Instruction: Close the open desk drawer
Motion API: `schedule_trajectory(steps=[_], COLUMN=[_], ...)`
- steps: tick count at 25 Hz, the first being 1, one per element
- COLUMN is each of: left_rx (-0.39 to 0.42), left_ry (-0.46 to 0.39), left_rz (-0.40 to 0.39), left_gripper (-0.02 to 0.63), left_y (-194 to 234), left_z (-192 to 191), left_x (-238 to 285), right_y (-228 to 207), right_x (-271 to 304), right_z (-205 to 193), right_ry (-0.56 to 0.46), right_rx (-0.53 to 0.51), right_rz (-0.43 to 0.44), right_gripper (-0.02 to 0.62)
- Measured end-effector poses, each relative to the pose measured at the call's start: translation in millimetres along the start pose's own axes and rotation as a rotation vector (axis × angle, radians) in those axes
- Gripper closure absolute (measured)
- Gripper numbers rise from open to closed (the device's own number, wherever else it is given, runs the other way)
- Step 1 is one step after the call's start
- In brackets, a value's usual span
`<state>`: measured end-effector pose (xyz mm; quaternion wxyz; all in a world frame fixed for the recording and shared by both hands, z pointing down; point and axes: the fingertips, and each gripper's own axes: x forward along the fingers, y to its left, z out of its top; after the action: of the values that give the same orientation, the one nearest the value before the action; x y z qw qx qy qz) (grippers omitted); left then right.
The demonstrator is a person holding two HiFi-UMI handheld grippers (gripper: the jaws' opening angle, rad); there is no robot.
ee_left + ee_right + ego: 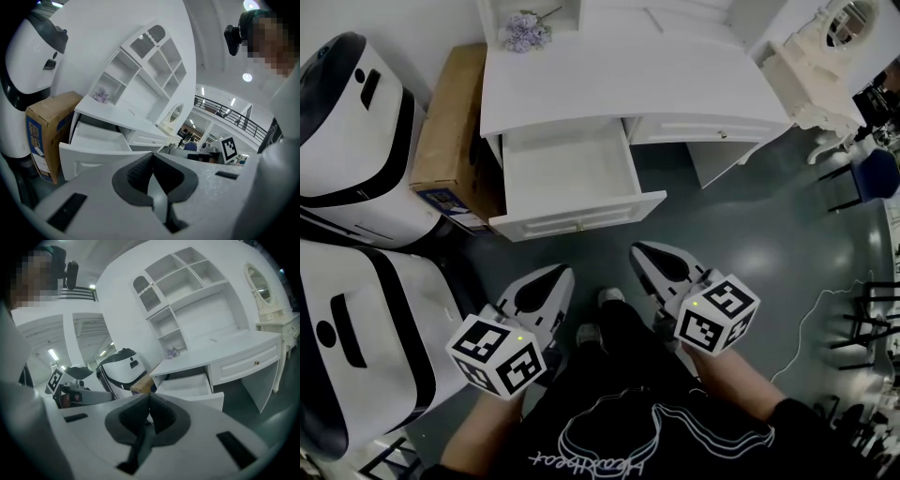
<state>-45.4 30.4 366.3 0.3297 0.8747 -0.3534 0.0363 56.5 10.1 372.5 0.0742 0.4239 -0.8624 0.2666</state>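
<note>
Desk drawer [579,214]: white, pulled out, well ahead of both sets of fingertips. Left gripper [557,275] and right gripper [641,253]: jaws clenched together, clear of it.

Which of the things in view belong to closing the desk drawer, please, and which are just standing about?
For the job:
- open drawer
- white desk
- left hand-held gripper, shut and empty
- right hand-held gripper, shut and empty

Just standing about:
- cardboard box
- purple flowers
- white machines
- mirrored dressing table
</note>
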Motion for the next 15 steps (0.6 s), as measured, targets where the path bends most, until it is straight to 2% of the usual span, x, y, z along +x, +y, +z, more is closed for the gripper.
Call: schedule_trajectory(steps=[5,15], left_rx=[-0.009,-0.061], left_ry=[0.010,0.059], left_rz=[-0.015,0.044], left_gripper=[0.601,0.601], left_y=[5,36], left_z=[-8,-30], left_x=[12,39], right_y=[-21,-66], right_x=[17,58], right_z=[-17,-50], right_ry=[0.031,0.077], right_rx=[0.017,0.033], right_rz=[-0.019,-0.057], right_gripper=[0.589,0.589])
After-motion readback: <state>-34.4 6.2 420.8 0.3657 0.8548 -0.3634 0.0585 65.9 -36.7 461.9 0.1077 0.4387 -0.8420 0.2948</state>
